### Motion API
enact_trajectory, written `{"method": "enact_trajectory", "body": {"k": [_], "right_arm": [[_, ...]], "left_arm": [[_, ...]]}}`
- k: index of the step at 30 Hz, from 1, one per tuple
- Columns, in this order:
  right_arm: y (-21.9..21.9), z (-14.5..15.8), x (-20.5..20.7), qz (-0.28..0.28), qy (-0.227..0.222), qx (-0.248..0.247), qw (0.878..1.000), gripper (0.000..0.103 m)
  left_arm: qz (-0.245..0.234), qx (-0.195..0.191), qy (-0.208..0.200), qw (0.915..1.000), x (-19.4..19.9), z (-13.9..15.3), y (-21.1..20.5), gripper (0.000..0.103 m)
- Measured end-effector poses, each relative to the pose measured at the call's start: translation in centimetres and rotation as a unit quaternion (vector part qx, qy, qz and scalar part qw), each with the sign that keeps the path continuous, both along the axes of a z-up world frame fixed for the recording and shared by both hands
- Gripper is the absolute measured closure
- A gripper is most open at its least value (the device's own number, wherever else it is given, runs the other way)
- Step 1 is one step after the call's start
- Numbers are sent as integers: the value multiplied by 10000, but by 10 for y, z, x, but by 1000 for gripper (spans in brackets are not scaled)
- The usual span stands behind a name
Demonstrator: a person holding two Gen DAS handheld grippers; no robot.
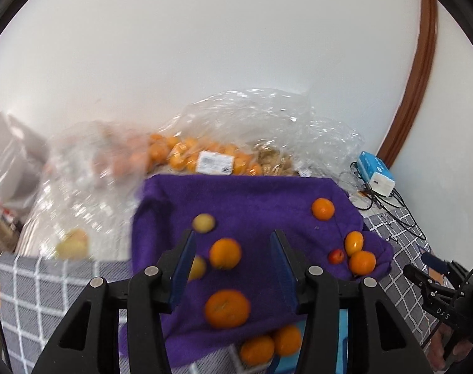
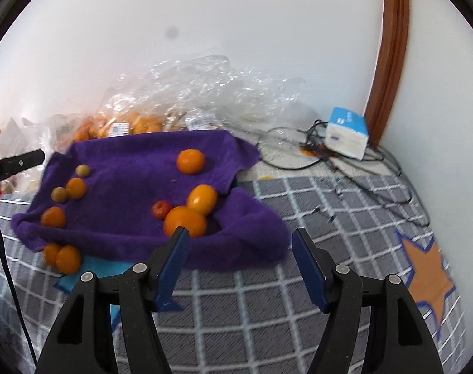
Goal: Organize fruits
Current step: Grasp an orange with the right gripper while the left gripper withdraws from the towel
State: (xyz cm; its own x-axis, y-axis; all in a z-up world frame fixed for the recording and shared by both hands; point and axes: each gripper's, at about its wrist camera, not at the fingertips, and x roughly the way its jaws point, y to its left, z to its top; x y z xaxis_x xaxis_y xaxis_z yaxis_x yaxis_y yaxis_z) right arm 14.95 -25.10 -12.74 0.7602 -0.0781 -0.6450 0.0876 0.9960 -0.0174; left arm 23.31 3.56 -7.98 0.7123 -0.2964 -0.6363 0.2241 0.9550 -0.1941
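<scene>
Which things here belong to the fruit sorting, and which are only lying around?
For the job: oranges and small red fruit on the purple towel; two oranges beside it; left claw and right claw, both open.

Lying about: tissue box, cables, plastic bags.

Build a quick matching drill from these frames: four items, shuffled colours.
Items:
1. towel
2. small fruit beside the oranges
3. star patch on the checked cover
4. box by the door frame

Colours:
a. orange with blue outline
b. white and blue
c. purple
d. red

Pairs: 1-c, 2-d, 3-a, 4-b
</scene>
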Motion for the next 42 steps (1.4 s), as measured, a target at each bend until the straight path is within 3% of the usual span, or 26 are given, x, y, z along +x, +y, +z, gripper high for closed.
{"method": "enact_trajectory", "body": {"k": [5,13,17,22,31,33,39,42], "right_arm": [[28,-14,-11,412,211,230,9987,46],[98,-35,-14,1421,368,483,9880,46],[121,-42,-4,1583,503,736,9834,46],[145,-52,6,1598,599,640,9832,46],[155,-61,20,1646,739,888,9796,55],[154,-61,18,1680,753,927,9785,70],[138,-59,8,1603,736,962,9796,71],[125,-53,-3,1445,604,668,9854,71]], "left_arm": [[366,132,83,9992,-32,-9,31,56],[845,523,467,9939,-70,-45,64,56],[1006,489,733,9910,-81,-65,83,56],[1161,432,853,9886,-87,-81,98,56],[1139,419,722,9900,-93,-87,104,54],[1119,426,715,9902,-93,-87,103,52],[1143,359,717,9902,-94,-87,105,52],[1172,378,722,9898,-94,-87,105,52]]}}
